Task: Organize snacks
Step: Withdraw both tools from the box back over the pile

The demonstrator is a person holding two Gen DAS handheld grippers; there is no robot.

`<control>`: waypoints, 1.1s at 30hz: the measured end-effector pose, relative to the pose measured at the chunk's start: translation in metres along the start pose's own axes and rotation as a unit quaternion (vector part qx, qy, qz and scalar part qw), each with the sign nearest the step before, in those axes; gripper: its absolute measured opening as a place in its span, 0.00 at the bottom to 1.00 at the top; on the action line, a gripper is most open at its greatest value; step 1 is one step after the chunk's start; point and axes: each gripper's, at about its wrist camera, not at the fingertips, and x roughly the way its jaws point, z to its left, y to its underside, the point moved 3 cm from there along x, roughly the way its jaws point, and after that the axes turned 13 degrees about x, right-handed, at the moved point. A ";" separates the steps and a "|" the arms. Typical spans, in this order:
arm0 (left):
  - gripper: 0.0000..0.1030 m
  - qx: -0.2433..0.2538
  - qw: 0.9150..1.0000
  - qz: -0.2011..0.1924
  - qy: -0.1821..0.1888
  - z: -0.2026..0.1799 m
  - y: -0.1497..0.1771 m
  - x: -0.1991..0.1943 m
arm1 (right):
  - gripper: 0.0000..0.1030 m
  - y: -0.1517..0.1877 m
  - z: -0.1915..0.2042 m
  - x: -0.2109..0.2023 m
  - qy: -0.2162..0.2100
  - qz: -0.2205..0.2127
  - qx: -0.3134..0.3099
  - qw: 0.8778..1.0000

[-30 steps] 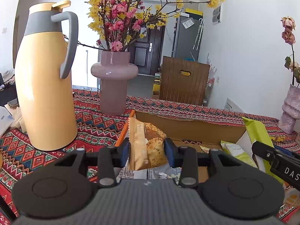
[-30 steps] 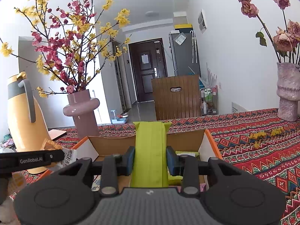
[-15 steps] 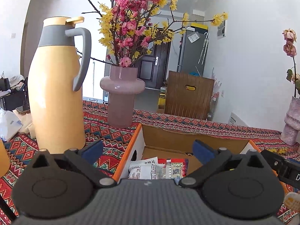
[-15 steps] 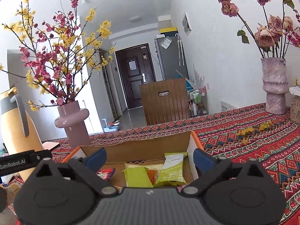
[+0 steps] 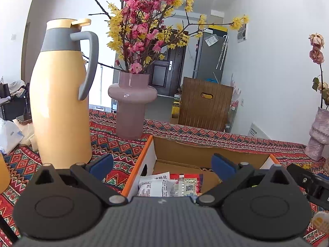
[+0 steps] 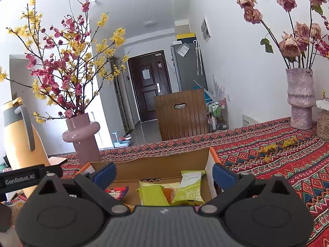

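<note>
Left gripper [image 5: 162, 165]: the jaws are spread to their widest, having just been opened, and nothing is held between the blue pads [image 5: 101, 163]. The gripper is poised above the near left corner of the cardboard box [image 5: 205, 154], with no contact seen. Directly below the gap, a white snack packet [image 5: 153, 185] and a red snack packet [image 5: 185, 185] are seen lying flat on the box floor.

Right gripper [image 6: 163, 174]: the jaws are likewise spread wide and have just been opening further; nothing is pinched between them. It is held over the right half of the same box [image 6: 164, 164]. A plain green packet [image 6: 152, 194] and a green-and-white packet [image 6: 190, 186] (the latter leaning against the right wall) are seen inside, with an orange packet [image 6: 167, 194] wedged between the two. A red packet [image 6: 115, 191] is visible at the left of the box floor.

Setting: the box is placed on a red patterned tablecloth [image 6: 277, 164]. A yellow thermos jug [image 5: 61, 103] and a pink vase [image 5: 131, 103] of blossom branches are stood to the left of the box, apart from it; a rough mauve vase [image 6: 300, 100] of dried roses is stood well to the right.
</note>
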 end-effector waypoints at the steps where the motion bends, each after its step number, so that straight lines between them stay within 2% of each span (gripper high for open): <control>1: 1.00 -0.003 1.000 0.000 0.002 0.001 -0.002 -0.004 | 0.99 -0.001 0.002 -0.004 0.000 0.000 -0.003 1.000; 7: 1.00 -0.007 1.000 -0.006 -0.001 0.007 -0.010 -0.024 | 1.00 -0.008 0.009 -0.031 -0.012 0.002 -0.010 1.000; 15: 1.00 0.010 1.000 0.010 0.002 0.017 0.002 -0.056 | 1.00 0.004 0.014 -0.067 -0.027 0.018 -0.026 0.999; 23: 1.00 0.017 0.998 0.050 0.024 0.031 0.036 -0.077 | 1.00 0.033 0.009 -0.095 -0.028 0.047 -0.030 0.998; 33: 1.00 0.032 0.997 0.067 0.028 0.039 0.075 -0.094 | 1.00 0.069 -0.009 -0.104 -0.011 0.090 -0.024 0.996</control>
